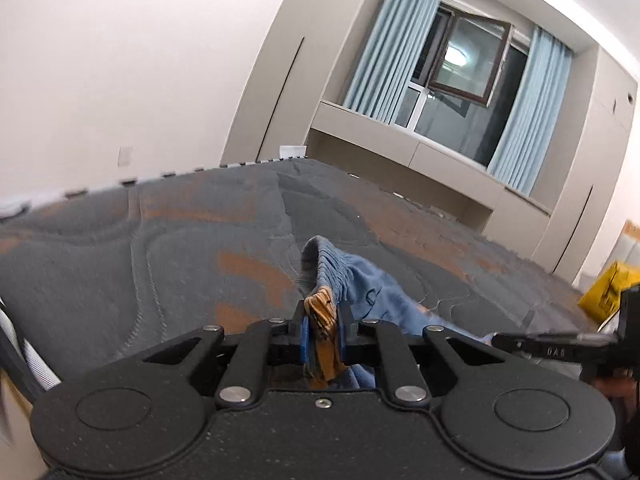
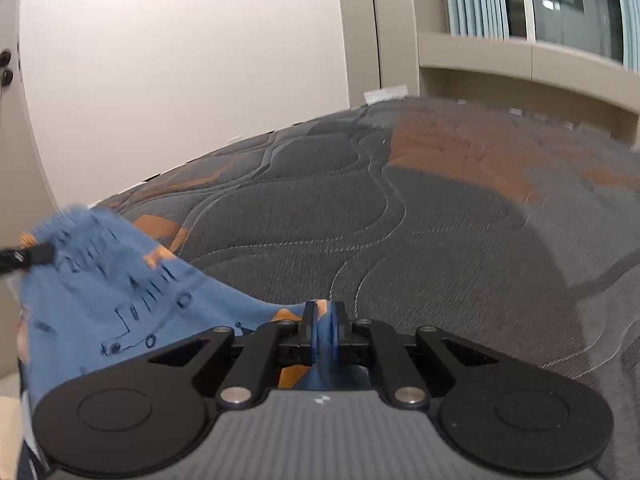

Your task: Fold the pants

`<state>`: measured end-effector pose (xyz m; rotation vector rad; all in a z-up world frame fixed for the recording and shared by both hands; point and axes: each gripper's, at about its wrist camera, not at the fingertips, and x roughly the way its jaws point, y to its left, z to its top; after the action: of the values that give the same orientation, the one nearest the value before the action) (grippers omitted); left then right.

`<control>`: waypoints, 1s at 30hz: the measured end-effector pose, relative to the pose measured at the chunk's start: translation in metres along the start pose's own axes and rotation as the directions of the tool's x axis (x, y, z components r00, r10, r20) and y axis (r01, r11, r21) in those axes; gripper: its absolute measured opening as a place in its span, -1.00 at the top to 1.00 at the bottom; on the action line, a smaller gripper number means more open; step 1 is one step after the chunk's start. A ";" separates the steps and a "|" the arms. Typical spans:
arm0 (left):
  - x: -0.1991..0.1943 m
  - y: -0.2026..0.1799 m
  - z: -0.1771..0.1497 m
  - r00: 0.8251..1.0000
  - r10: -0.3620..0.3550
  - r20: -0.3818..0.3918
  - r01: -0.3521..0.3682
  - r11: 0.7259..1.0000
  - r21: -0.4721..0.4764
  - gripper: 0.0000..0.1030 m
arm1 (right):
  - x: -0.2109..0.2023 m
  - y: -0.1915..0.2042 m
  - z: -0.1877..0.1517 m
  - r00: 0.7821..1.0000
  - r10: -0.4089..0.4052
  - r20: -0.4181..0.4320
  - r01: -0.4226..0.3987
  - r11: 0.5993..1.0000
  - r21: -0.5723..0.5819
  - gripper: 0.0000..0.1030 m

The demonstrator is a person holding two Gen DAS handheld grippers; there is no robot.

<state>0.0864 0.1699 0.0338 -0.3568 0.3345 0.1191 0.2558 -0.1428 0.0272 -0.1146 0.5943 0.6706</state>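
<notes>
Blue pants with dark print and orange patches hang stretched between my two grippers above a grey and orange quilted mattress. My left gripper is shut on the ribbed waistband, with orange fabric bunched between its pads. My right gripper is shut on another edge of the blue cloth. In the right wrist view the left gripper's black finger shows at the far left, clamped on the pants. In the left wrist view the right gripper shows at the right edge.
The mattress fills the middle of both views. Beyond it stand a beige wall, tall cabinets, and a window with light blue curtains. A yellow object sits at the right past the bed.
</notes>
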 end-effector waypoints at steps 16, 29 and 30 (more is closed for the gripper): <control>-0.001 -0.016 -0.015 0.989 0.136 0.051 -0.139 0.987 0.079 -0.96 | -0.034 0.025 -0.023 0.995 -0.092 0.031 0.094 0.994 -0.062 -0.90; 0.022 -0.152 -0.069 0.983 -0.118 -0.139 0.156 0.941 0.301 -0.99 | -0.125 0.042 -0.114 0.885 -0.452 0.115 0.465 0.868 -0.174 -0.99; 0.024 -0.161 -0.076 0.980 -0.120 -0.161 0.167 0.932 0.322 -0.99 | -0.128 0.038 -0.120 0.864 -0.491 0.110 0.503 0.846 -0.178 -0.99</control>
<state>0.1139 -0.0066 0.0104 -0.0513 0.4573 -0.1074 0.0949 -0.2183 0.0018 -0.4241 0.4101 0.2220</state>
